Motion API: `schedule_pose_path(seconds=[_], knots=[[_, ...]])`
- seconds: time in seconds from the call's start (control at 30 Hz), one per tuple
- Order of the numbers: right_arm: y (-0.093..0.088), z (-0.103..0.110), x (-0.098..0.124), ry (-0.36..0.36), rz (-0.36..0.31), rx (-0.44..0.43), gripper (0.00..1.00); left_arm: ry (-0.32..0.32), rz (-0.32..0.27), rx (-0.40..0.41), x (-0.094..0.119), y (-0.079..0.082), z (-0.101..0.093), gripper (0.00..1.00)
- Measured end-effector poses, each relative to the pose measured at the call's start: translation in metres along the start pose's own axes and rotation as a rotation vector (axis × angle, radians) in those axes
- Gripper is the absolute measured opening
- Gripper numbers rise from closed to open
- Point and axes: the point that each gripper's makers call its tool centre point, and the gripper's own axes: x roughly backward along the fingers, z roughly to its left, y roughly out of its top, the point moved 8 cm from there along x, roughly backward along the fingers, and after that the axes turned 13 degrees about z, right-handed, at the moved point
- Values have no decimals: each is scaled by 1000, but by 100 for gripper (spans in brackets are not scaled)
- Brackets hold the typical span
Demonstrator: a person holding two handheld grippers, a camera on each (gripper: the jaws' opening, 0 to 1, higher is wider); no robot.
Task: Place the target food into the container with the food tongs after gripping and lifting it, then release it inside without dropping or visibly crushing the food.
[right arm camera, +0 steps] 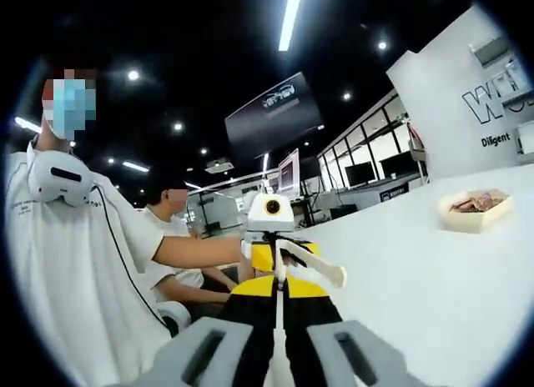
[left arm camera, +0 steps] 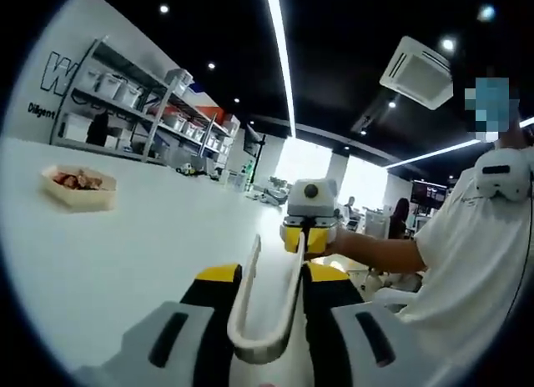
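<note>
Two grippers, one pair of tongs, one food tray, one desk.

Left gripper view: one left gripper (left arm camera: 265, 320), yellow and black with grey housings, its jaws closed onto one pair of white food tongs (left arm camera: 267, 308). The tongs' two arms stand apart, with nothing between them. One right gripper (left arm camera: 308, 237) faces in from across the desk, held by a person in a white shirt (left arm camera: 476, 262). One shallow cream container (left arm camera: 78, 188) with reddish-brown food pieces (left arm camera: 78, 181) sits on the white desk (left arm camera: 125, 253), well apart from the tongs, toward the left. Count of pieces cannot be told. Room: metal shelving (left arm camera: 133, 112) with storage bins along a white wall, black ceiling with strip lights, one ceiling air unit.

Right gripper view: right gripper (right arm camera: 281, 316), jaws drawn close together; whether anything is held cannot be told. Left gripper (right arm camera: 275, 255) opposite, tongs (right arm camera: 310, 264) projecting from it. Container (right arm camera: 474, 212) with food (right arm camera: 476, 203) at right on the desk (right arm camera: 417, 287). Two persons in white shirts; one hanging dark screen (right arm camera: 274, 116); ceiling spotlights.
</note>
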Motion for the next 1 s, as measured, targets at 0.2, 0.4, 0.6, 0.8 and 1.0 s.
schedule_pose_path(seconds=[0.2, 0.4, 0.6, 0.8, 1.0], knots=[[0, 0, 1, -3, -5, 2, 0, 3, -1, -23, 0, 0, -6, 25], [-1, 0, 6, -16, -6, 18, 0, -5, 23, -46, -1, 1, -6, 24], [-1, -9, 9, -66, 40, 49, 0, 57, 62, -254, -4, 11, -1, 23], [3, -19, 5, -99, 109, 78, 0, 66, 102, -253, -5, 10, 9, 22], [-1, -36, 1, -160, 184, 46, 0, 92, 151, -213, -8, 6, 27, 23]])
